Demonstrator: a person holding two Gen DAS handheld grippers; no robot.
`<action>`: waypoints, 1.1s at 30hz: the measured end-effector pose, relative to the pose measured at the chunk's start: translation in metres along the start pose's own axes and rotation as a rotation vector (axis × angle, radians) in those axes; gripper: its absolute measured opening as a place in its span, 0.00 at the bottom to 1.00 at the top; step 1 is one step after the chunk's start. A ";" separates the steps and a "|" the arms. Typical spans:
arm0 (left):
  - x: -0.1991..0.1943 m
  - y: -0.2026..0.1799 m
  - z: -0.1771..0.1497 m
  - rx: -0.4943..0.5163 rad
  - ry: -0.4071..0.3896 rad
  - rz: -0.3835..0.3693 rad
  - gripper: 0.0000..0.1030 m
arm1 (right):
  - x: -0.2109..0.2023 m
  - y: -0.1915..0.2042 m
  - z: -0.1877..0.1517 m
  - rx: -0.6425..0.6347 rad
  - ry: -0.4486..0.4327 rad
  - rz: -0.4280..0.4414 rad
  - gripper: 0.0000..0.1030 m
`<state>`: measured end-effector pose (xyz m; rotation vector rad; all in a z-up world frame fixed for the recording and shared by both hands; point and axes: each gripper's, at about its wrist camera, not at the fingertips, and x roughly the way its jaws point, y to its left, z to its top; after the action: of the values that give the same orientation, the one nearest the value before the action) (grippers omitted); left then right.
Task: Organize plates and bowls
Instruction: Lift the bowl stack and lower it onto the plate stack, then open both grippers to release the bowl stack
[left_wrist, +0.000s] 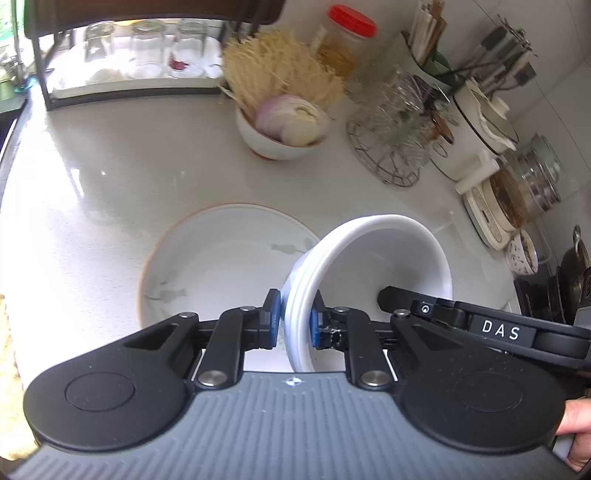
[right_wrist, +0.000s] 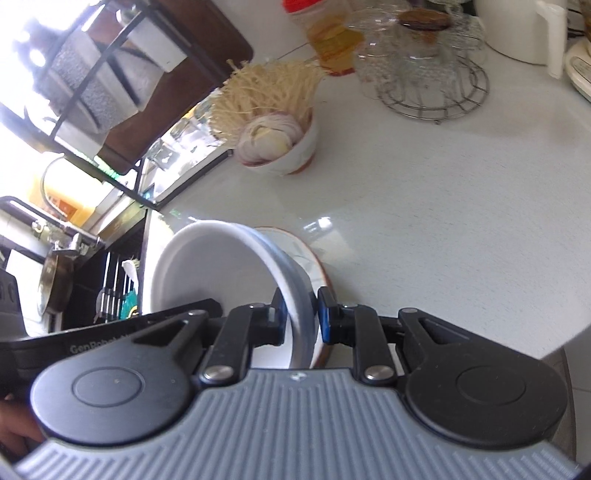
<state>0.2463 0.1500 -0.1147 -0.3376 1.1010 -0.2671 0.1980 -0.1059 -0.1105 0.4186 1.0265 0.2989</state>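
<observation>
Two grippers pinch one tilted white ceramic bowl (left_wrist: 384, 258) by opposite sides of its rim, above a pale speckled stone countertop (left_wrist: 110, 166) and over the right edge of a wide white plate with brown rim (left_wrist: 207, 251). Left gripper (left_wrist: 294, 319) clamps the rim; right gripper (right_wrist: 300, 314) likewise. Small white bowl of sliced onion (left_wrist: 284, 129) stands well behind.

Two bowls: white bowl (left_wrist: 373, 258), onion bowl (left_wrist: 284, 136) (noodles too), and one plate (left_wrist: 221, 254).
</observation>
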 end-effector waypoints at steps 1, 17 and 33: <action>-0.002 0.005 0.001 -0.012 -0.002 0.004 0.18 | 0.004 0.005 0.002 -0.010 0.005 0.004 0.20; 0.027 0.050 -0.001 -0.081 0.070 0.062 0.18 | 0.071 0.026 0.008 -0.074 0.160 -0.041 0.21; 0.014 0.041 0.005 -0.049 0.015 0.082 0.46 | 0.050 0.017 0.014 -0.062 0.050 -0.051 0.43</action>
<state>0.2586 0.1829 -0.1407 -0.3341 1.1344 -0.1700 0.2338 -0.0718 -0.1344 0.3305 1.0724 0.2960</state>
